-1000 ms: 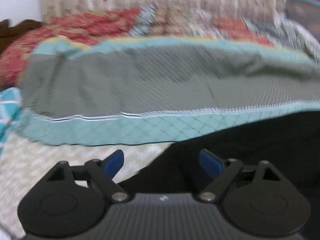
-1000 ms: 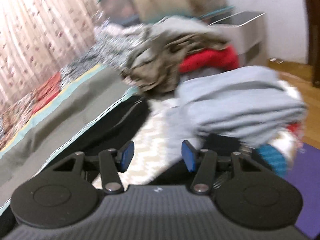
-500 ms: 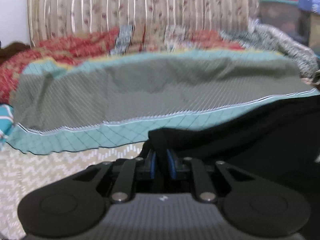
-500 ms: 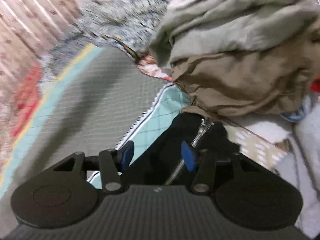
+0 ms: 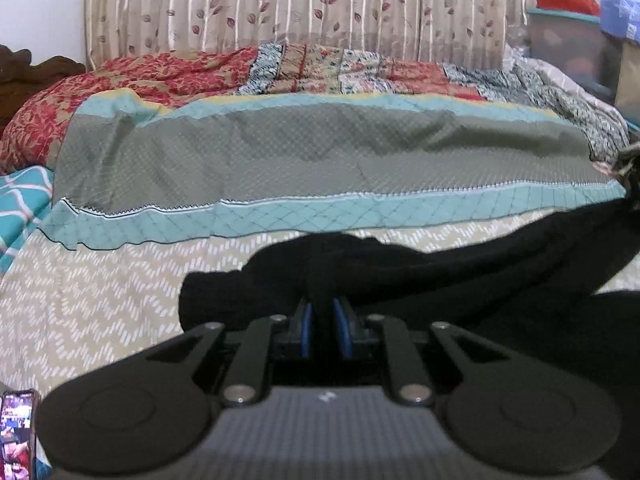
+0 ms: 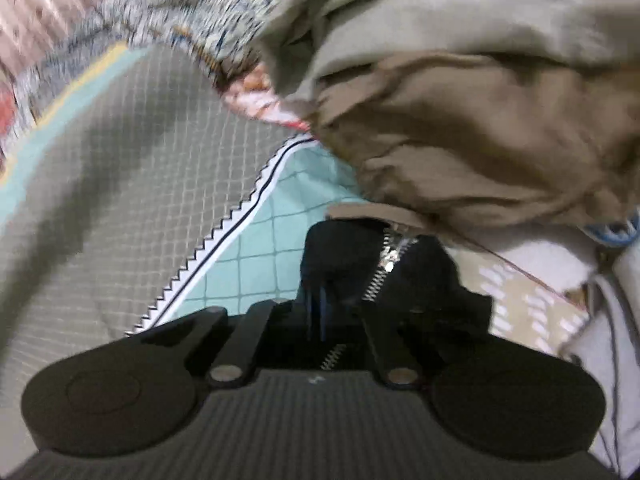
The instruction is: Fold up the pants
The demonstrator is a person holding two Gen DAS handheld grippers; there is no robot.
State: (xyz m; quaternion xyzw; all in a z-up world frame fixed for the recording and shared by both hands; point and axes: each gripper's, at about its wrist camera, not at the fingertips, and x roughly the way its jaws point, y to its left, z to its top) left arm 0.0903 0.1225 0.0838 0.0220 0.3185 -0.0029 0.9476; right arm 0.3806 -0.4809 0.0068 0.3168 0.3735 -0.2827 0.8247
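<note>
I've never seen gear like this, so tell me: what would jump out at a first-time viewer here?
First, the black pants, stretched across the bed low in the left view, with the left gripper pinched shut on a fold. In the right view the right gripper is shut on the pants beside their silver zipper. Behind lie a grey-and-teal quilt and, at upper right in the right view, a heap of tan clothes.

patchwork quilt (image 5: 320, 152), leaf-print curtain (image 5: 280, 4), phone (image 5: 16, 436)
</note>
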